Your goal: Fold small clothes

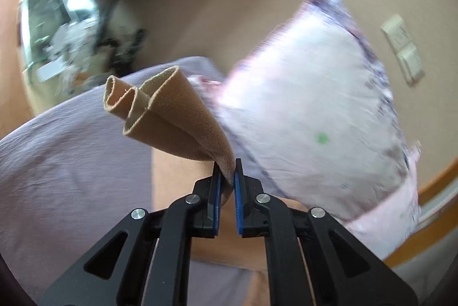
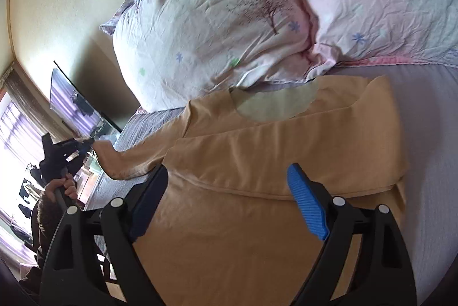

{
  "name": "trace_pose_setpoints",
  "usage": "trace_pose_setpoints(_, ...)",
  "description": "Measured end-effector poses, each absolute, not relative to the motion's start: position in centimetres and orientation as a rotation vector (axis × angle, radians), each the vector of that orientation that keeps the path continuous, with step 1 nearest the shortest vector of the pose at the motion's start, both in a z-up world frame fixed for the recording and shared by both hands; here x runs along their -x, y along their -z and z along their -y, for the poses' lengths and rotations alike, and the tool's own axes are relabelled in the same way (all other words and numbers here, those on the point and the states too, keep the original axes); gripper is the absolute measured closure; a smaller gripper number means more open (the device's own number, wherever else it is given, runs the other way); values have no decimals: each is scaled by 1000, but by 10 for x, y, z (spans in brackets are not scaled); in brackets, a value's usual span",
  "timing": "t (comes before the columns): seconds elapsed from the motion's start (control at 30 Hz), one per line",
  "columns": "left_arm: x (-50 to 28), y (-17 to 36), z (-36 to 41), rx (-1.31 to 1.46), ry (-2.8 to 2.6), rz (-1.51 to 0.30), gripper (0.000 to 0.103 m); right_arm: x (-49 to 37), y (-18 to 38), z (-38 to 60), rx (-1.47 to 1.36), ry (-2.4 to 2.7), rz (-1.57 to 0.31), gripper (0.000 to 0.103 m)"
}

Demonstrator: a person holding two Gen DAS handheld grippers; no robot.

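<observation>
Gripping a sleeve cuff, the left tongs stand nearly closed, their blue pads pinching the tan fabric, which curls into open loops just beyond the tips. The right tongs are spread wide and hold nothing; they hover directly above the shirt, near its lower body.

The shirt lies mostly flat on the bed, neckline toward the pillow. One side panel is already turned in over the chest, forming a raised fold that runs across the right wrist view between the open pads. The held sleeve stretches out from the shoulder to the left tongs, lifted clear of the sheet at the bed's edge. Its long axis points away from the body of the shirt, so the coming move probably carries it inward across the chest, with the left hand the one placed to do it.

Beyond the neckline the pillow leans against the wall, touching or nearly touching the collar. A pink quilt lies beside it. No containers appear in either view.
</observation>
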State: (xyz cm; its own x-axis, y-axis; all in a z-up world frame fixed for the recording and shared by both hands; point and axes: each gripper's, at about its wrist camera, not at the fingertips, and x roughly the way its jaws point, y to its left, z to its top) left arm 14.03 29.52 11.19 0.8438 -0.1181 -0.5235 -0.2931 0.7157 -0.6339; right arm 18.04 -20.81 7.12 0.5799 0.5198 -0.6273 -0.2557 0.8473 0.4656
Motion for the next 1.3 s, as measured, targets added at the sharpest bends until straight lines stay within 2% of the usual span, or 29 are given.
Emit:
trace_pose_setpoints(0.13, -176, -141, -132, 536, 266, -622, 96, -185, -66, 248, -427, -358, -801, 18)
trace_pose_setpoints(0.2, -194, -120, -45, 412, 418, -710, 95, -190, -57, 268, -463, -290, -795, 18)
trace_pose_setpoints(0.3, -207, -61, 68, 181, 547, -941, 92, -201, -38, 296, -531, -215, -838, 18)
trace_pose_setpoints(0.4, -192, -22, 117, 58, 621, -1091, 93, -209, -21, 318, -595, -199, -893, 19)
trace_pose_setpoints(0.43, -182, -26, 117, 34, 634, -1066, 92, -209, -19, 321, -608, -209, -901, 23)
trace_pose_setpoints(0.5, -168, -44, 101, 52, 667, -1022, 85, -212, -18, 322, -603, -231, -915, 31)
trace_pose_setpoints(0.53, -163, -56, 86, 80, 668, -990, 62, -214, -18, 319, -589, -241, -922, 39)
trace_pose_setpoints(0.57, -163, -70, 71, 100, 648, -945, 34, -218, -18, 315, -574, -253, -929, 42)
trace_pose_setpoints(0.6, -161, -82, 49, 117, 607, -887, 23, -223, -17, 310, -556, -266, -938, 50)
trace_pose_setpoints(0.63, -165, -92, 27, 120, 547, -828, 17, -227, -17, 304, -535, -276, -947, 55)
trace_pose_setpoints(0.73, -187, -99, -26, 119, 340, -788, 18, -247, -9, 284, -467, -261, -1004, 62)
trace_pose_setpoints(0.8, -208, -88, -57, 150, 255, -840, 18, -258, 5, 275, -436, -233, -1061, 63)
trace_pose_setpoints(0.87, -222, -72, -76, 186, 217, -904, 18, -260, 15, 269, -404, -206, -1093, 69)
trace_pose_setpoints(0.9, -226, -65, -80, 199, 214, -928, 18, -257, 13, 266, -373, -195, -1068, 89)
trace_pose_setpoints(0.93, -227, -58, -85, 201, 211, -947, 18, -256, 14, 263, -361, -221, -1071, 102)
trace_pose_setpoints(1.0, -226, -49, -84, 200, 222, -973, 18, -250, 7, 260, -364, -255, -1037, 102)
trace_pose_setpoints(1.17, -217, -47, -76, 203, 262, -963, 18, -236, -41, 294, -369, -136, -819, 102)
trace_pose_setpoints(1.3, -211, -48, -65, 174, 269, -965, 18, -241, -22, 314, -324, 42, -900, 101)
